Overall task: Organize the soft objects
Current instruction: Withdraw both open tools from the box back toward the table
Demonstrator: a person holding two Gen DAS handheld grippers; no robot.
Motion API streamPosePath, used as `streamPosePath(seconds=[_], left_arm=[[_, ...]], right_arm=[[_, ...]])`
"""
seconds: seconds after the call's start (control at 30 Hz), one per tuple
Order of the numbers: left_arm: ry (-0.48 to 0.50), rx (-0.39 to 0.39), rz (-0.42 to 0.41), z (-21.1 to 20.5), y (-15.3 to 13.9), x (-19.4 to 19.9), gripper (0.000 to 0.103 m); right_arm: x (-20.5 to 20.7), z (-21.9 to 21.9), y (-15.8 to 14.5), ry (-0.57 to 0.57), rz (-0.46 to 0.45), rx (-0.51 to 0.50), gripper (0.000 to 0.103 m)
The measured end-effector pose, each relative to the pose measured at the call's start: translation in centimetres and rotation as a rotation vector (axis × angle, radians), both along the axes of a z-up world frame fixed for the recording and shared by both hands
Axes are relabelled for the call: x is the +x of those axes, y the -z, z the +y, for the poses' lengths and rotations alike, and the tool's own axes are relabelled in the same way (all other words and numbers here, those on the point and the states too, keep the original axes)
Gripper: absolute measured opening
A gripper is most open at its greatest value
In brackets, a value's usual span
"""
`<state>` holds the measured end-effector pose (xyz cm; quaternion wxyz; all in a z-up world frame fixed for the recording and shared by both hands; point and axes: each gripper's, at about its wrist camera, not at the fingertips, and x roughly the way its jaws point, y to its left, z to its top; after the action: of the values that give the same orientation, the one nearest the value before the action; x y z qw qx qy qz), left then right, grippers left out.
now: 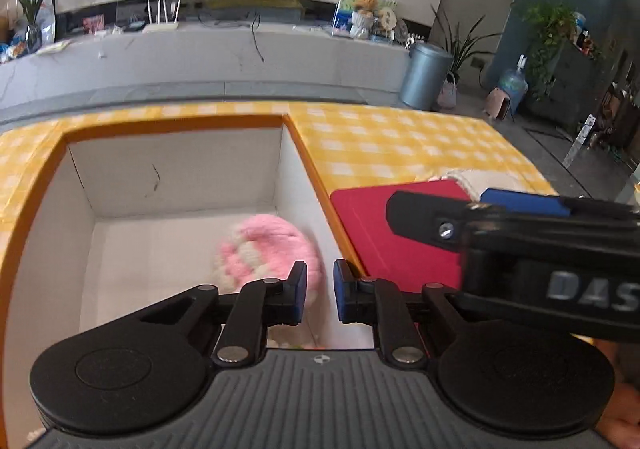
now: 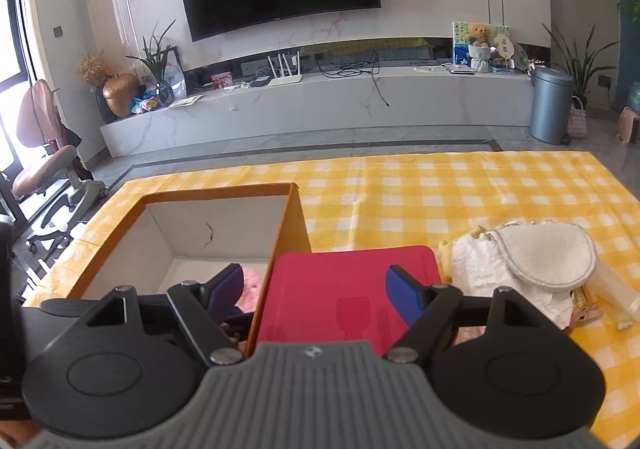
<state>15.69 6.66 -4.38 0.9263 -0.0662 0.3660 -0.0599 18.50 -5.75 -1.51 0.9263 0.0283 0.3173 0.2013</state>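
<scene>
We are seeing the orange box (image 1: 36,185) sitting at the left on the yellow-checked tabletop (image 1: 380,145), with the pink plush (image 1: 268,249) lying inside on its floor. Left gripper (image 1: 320,291) is hovering over it, jaws nearly together with nothing between them. The red mat (image 2: 348,289) is lying just beside the box. Right gripper (image 2: 316,289) is hanging above the mat, jaws spread, empty. Only the right wrist view is showing the white cloth pile (image 2: 532,265) whole.
</scene>
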Motion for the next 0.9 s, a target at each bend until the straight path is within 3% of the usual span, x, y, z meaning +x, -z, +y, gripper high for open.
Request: streamPosePath(seconds=[0.13, 0.27, 0.33, 0.4, 0.43, 0.53, 0.67, 0.9], left_arm=[[-0.053, 0.033, -0.036, 0.4, -1.4, -1.1, 0.019], [-0.119, 0.045, -0.066, 0.6, -3.0, -1.9, 0.026], [-0.163, 0.072, -0.075, 0.4, -3.7, -2.2, 0.034], [-0.203, 0.099, -0.098, 0.2, -4.5, -3.0, 0.056], [-0.210, 0.111, -0.118, 0.1, -5.0, -3.3, 0.060], [-0.203, 0.139, -0.163, -0.3, -6.4, -4.5, 0.065], [-0.220, 0.119, -0.210, -0.5, -7.7, -5.7, 0.068], [-0.241, 0.151, -0.299, -1.3, -9.3, -7.3, 0.086]], right_arm=[[0.0, -0.1, -0.2, 0.005, 0.004, 0.007, 0.077], [-0.4, -0.5, -1.1, 0.010, -0.021, 0.009, 0.077], [-0.7, -0.8, -1.6, 0.014, -0.033, 0.013, 0.077], [-1.1, -1.0, -2.4, 0.016, -0.046, 0.010, 0.077], [-1.3, -1.1, -2.8, 0.017, -0.055, 0.008, 0.077], [-2.1, -1.8, -4.1, 0.016, -0.073, 0.027, 0.077], [-2.9, -3.0, -5.8, 0.006, -0.090, 0.038, 0.077], [-3.3, -5.9, -8.9, 0.034, -0.165, 0.030, 0.077]])
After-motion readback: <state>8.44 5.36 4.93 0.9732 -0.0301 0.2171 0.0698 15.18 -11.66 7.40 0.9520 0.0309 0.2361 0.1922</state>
